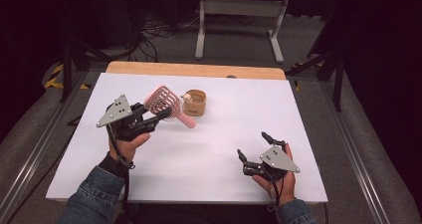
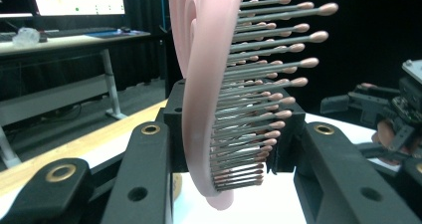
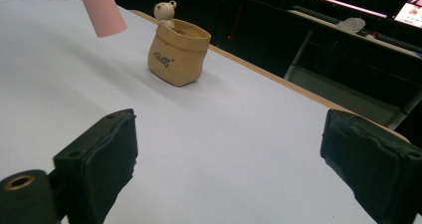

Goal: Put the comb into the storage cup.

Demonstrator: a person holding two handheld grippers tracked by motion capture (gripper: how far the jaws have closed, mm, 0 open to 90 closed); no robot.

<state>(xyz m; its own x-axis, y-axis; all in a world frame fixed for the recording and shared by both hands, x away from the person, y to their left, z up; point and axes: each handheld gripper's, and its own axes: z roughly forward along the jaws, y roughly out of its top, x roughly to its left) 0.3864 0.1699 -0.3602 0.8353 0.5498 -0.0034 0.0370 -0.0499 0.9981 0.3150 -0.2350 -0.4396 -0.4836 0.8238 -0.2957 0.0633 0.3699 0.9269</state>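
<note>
L gripper (image 1: 149, 118) is clamped on a pink hairbrush (image 1: 166, 104), gripping it at the head w/ the bristles; in the left gripper view the brush head (image 2: 214, 84) stands upright betw. the two black jaws, bristle tips pointing to the picture's right. Brush is held up off the bench (image 1: 224, 149), over its far-left part, handle slanting down-right toward a small tan pot (image 1: 195, 102). Handle end sits just beside the pot; can't tell if they touch.

Pot stands upright on the bench, far side, approx. centre-left. Shaped like a little sack w/ a rolled rim, a small bear figure (image 3: 165, 11) peeking over the edge. Dark script on its front (image 3: 163, 59), too small and blurred to read. No brand legible on the brush.

R gripper (image 1: 255, 152) rests low at the near-right of the bench, jaws wide apart, nothing betw. them, well apart from pot and brush. Its view looks across the white bench top toward the pot, w/ the pink handle tip (image 3: 102, 12) hanging at upper left.
</note>
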